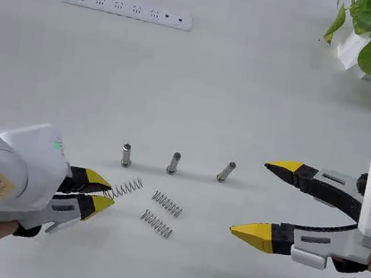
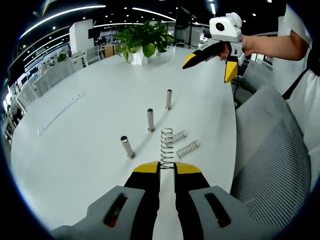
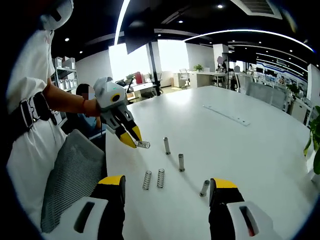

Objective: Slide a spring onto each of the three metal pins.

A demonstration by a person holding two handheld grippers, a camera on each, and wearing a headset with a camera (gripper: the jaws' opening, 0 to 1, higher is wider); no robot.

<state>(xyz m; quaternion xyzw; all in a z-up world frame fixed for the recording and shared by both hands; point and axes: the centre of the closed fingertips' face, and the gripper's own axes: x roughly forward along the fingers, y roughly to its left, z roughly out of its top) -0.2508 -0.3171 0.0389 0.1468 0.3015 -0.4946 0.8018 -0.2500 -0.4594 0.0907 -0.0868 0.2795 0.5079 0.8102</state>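
The left gripper (image 2: 167, 167) is pinching a spring (image 2: 166, 146) by its end, three pins (image 2: 150, 120) standing beyond on the white counter (image 2: 95, 120).

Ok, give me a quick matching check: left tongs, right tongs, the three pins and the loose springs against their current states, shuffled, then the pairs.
1 left tongs
2 right tongs
3 three pins
4 two loose springs

A open, holding nothing
B standing in a row, bare
C lying on the table
D shut on a spring

Pairs: 1-D, 2-A, 3-B, 4-C
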